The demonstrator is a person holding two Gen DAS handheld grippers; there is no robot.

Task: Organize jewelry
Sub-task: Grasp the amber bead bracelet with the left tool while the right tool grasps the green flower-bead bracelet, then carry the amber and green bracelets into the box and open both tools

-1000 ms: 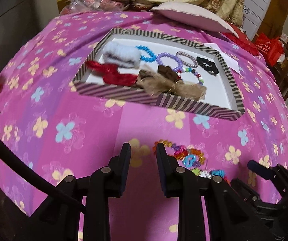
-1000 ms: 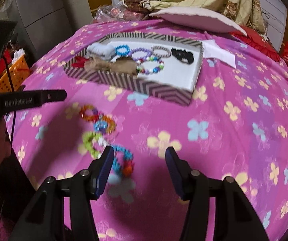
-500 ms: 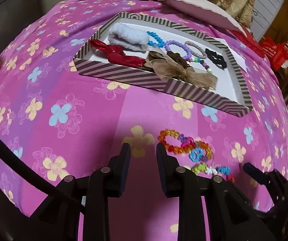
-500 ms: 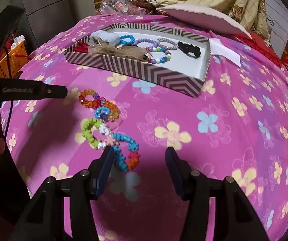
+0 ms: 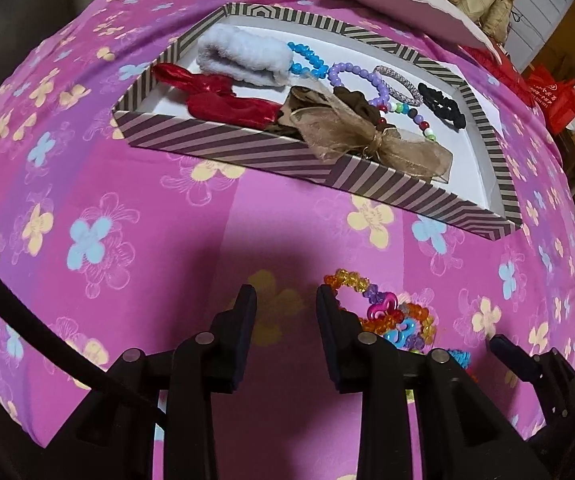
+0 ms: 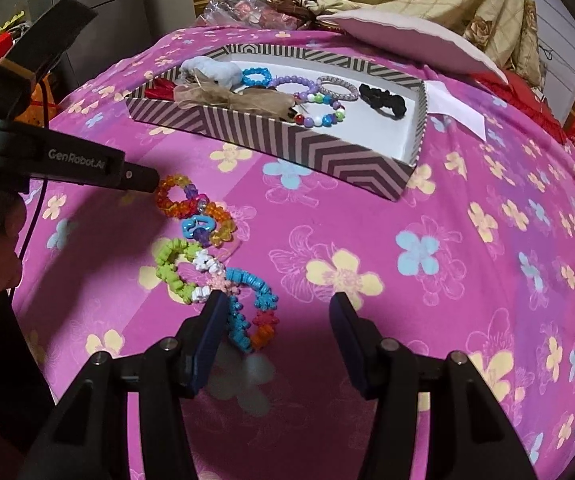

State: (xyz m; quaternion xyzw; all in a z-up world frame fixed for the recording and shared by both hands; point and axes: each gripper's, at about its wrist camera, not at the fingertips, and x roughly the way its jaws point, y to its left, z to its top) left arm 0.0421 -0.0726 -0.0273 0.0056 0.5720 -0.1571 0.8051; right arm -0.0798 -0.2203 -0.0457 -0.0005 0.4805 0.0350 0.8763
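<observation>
Pink flower-printed cloth (image 6: 427,216) covers the desk, with a cluttered room of folded quilts and red bags behind it. A shallow cardboard tray with brown-and-cream striped walls (image 6: 311,148) sits toward the far side, already holding a pale fluffy hair band (image 5: 243,56), a red satin scrunchie (image 5: 223,98), a sheer brown ribbon bow (image 5: 367,136), a blue bead bracelet (image 6: 256,77), a purple bead bracelet (image 6: 293,82), a silver mesh bangle (image 6: 339,87), a multicoloured bead bracelet (image 6: 323,114) and a black scrunchie (image 6: 383,100).

Three pieces lie loose on the cloth in front of the tray: an orange translucent bead bracelet with a blue charm (image 6: 191,210), a green-and-white flower-bead bracelet (image 6: 181,270) and a blue-and-orange flower-bead bracelet (image 6: 253,308).

The right tool (image 6: 275,320) hangs low over the nearest of these with its fingers spread wide and empty; the blue-and-orange bracelet lies just inside its left finger. The left tool (image 5: 285,300) is parted only narrowly and holds nothing, its right fingertip close beside the orange bracelet.

The step in hand appears to be picking up the remaining loose bracelets. The next move likely calls for lowering a tool so one finger passes inside a loop, closing on the bead strand, then carrying it to the bare white floor at the tray's near right corner.
</observation>
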